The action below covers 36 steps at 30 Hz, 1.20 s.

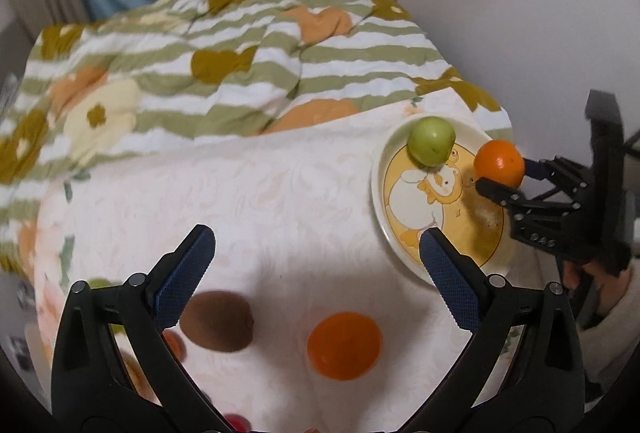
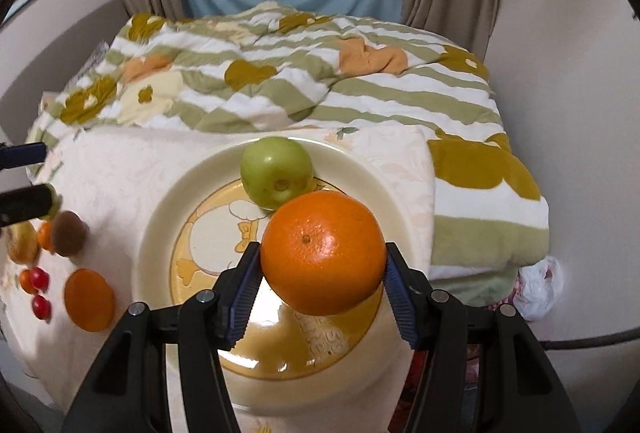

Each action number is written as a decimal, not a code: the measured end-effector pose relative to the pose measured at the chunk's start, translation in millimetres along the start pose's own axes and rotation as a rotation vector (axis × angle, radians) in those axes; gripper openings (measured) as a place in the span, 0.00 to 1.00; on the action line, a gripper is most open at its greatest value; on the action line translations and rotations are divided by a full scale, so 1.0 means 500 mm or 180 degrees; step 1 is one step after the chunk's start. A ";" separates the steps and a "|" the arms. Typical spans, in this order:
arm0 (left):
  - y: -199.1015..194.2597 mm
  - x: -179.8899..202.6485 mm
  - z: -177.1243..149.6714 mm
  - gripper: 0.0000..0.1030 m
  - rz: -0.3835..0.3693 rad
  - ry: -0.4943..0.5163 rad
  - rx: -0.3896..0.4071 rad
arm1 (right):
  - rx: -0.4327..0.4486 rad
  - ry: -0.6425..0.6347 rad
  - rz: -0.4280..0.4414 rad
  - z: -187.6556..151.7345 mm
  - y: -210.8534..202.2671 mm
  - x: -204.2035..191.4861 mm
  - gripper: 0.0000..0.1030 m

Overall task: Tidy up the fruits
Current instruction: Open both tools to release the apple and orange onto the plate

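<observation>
- Your right hand-held gripper (image 2: 320,265) is clenched on the orange (image 2: 322,253), which hangs above the plate (image 2: 160,201), just in front of the green apple (image 2: 277,171); the set-down spot lies straight below.
- Your left hand-held gripper (image 1: 316,273) stands released, nothing between its fingers, nearer the kiwi (image 1: 218,321) and the second orange (image 1: 345,345) on the bed.
- The small fruits at the left edge are blurred and partly cut off.

Wide-apart left gripper (image 1: 316,269) above kiwi (image 1: 218,321) and orange (image 1: 344,345); right gripper (image 1: 505,175) clasping second orange (image 1: 498,163) over plate (image 1: 379,193).
</observation>
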<state>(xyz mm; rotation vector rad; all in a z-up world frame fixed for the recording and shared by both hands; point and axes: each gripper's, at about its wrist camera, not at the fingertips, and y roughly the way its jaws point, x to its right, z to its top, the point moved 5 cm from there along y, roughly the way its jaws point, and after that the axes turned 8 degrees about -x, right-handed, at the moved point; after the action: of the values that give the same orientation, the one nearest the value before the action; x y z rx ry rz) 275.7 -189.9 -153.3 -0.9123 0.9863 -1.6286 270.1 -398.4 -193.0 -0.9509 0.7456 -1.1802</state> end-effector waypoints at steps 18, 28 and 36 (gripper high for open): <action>0.009 -0.007 -0.041 1.00 0.0022 -0.0193 -0.0069 | 0.0274 -0.0073 -0.0153 0.030 -0.005 0.011 0.99; -0.042 -0.001 -0.044 1.00 0.0053 -0.0265 0.0078 | 0.0229 -0.0032 -0.0054 0.020 -0.051 0.026 1.00; -0.149 -0.002 -0.057 1.00 0.0190 -0.0309 0.0313 | 0.0381 -0.0035 0.0012 0.027 -0.165 -0.001 1.00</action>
<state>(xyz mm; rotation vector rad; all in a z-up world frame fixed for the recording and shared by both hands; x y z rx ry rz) 223.5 -170.3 -96.2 -0.8788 0.8516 -1.5543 247.4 -403.3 -112.9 -0.8554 0.6603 -1.2018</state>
